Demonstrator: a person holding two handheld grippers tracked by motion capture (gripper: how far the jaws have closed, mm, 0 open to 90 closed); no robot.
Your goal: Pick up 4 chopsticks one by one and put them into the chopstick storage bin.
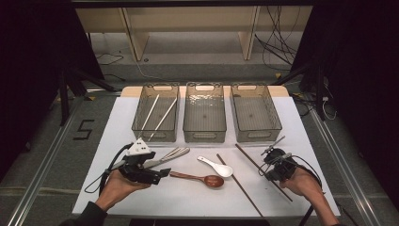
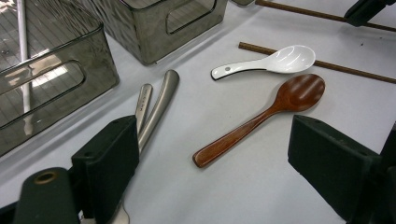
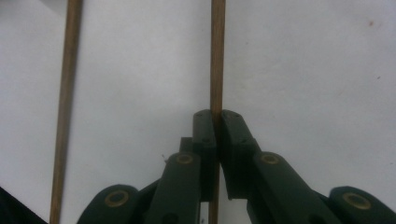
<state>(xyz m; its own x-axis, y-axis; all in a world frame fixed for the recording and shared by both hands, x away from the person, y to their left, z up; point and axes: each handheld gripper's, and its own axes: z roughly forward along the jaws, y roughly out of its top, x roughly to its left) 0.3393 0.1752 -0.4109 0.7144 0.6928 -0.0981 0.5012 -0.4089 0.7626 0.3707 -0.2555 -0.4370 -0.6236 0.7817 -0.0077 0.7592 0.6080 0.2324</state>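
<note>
Jaws of the right gripper [image 3: 217, 122] are pressed together on a brown chopstick [image 3: 217, 56], pinching it where it lies on the white table [image 3: 317, 70], lower right in the high view. It is thin, straight, dark wood; its twin [image 3: 65, 93] lies just beside it, apart. The step looks like the grasp itself, and next would likely come a lift toward one of the bins [image 1: 255, 113] at the frame's upper middle. At lower left, the left gripper [image 2: 215, 163] stands spread, empty, over a wooden spoon [image 2: 261, 119].
</note>
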